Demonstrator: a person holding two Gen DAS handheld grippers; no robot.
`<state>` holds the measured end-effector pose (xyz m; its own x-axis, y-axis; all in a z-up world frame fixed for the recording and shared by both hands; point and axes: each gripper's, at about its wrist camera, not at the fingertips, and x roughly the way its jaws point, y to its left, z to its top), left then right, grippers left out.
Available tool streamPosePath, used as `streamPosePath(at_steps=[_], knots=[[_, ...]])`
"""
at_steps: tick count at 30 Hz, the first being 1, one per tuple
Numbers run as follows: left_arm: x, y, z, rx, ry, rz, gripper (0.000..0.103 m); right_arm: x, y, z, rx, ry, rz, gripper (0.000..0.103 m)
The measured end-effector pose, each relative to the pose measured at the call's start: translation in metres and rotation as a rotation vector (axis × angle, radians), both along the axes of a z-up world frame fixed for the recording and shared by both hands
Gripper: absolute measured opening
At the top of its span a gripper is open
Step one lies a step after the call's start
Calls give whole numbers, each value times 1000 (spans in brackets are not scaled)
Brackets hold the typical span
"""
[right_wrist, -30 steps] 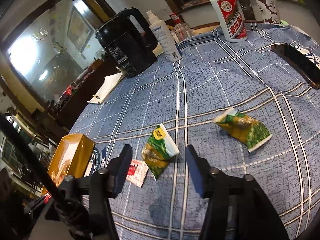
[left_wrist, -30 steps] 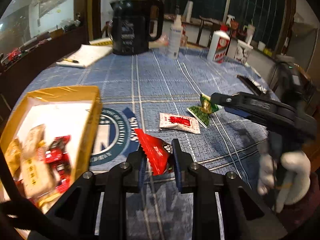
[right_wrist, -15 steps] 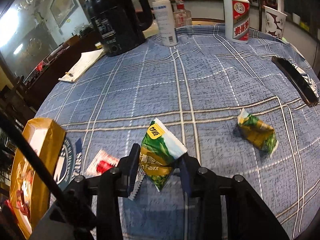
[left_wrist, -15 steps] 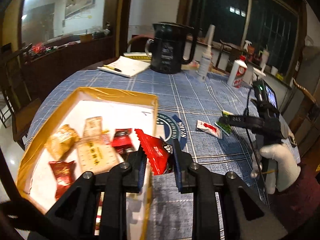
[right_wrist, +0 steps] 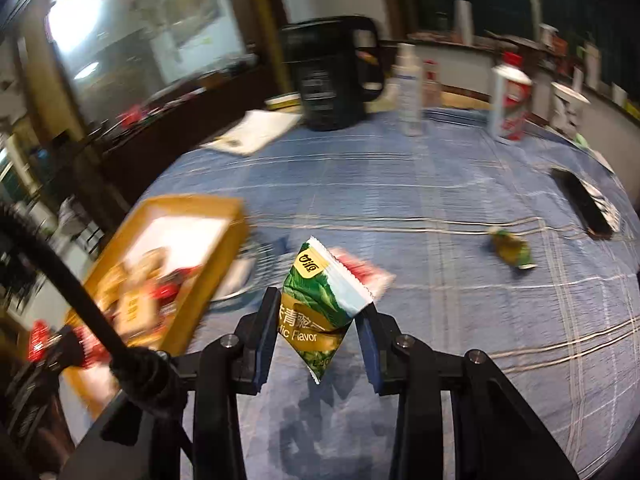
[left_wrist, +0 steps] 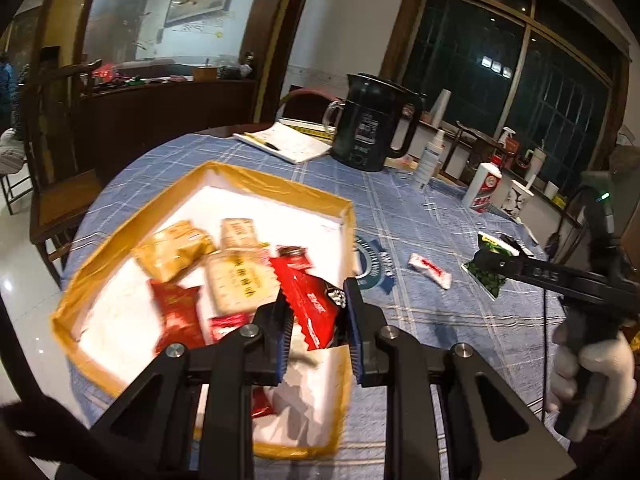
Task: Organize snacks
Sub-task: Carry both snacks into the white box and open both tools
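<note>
My left gripper (left_wrist: pixel 316 312) is shut on a red snack packet (left_wrist: pixel 310 304) and holds it over the near right part of the yellow-rimmed box (left_wrist: pixel 280 188), which holds several snacks. My right gripper (right_wrist: pixel 318 326) is shut on a green snack packet (right_wrist: pixel 320 304), lifted above the blue tablecloth; it also shows in the left wrist view (left_wrist: pixel 490 276). A white-and-red packet (left_wrist: pixel 430 270) and a second green packet (right_wrist: pixel 512 250) lie on the cloth. The box (right_wrist: pixel 224 256) is at the left in the right wrist view.
A black kettle (left_wrist: pixel 370 136), a notepad with a pen (left_wrist: pixel 288 144), a spray bottle (left_wrist: pixel 430 158), a white liquor bottle (left_wrist: pixel 484 186) and a paper cup (left_wrist: pixel 516 200) stand at the table's far side. A dark flat object (right_wrist: pixel 582 202) lies at the right edge.
My left gripper has carried the red packet left from the cloth to over the box. My right gripper closed on the green packet and lifted it off the table.
</note>
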<state>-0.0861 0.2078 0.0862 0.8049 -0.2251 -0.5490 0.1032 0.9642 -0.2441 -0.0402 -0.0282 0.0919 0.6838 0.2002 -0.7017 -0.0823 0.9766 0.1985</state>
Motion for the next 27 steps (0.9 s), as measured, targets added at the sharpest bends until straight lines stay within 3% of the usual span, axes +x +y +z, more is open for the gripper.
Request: streamPosePath(at_steps=[5, 10, 15, 24, 27], knots=[[-12, 37, 0, 5, 8, 72, 25, -18, 73, 4, -53, -39, 153, 37], [-22, 79, -2, -17, 15, 180, 26, -22, 121, 1, 2, -51, 278, 37], [-13, 91, -13, -20, 49, 205, 26, -23, 167, -16, -27, -36, 397, 37], [26, 70, -34, 57, 146, 162, 26, -7, 184, -55, -109, 32, 384, 37], [25, 60, -34, 101, 136, 182, 26, 4, 180, -62, -109, 54, 357, 37]])
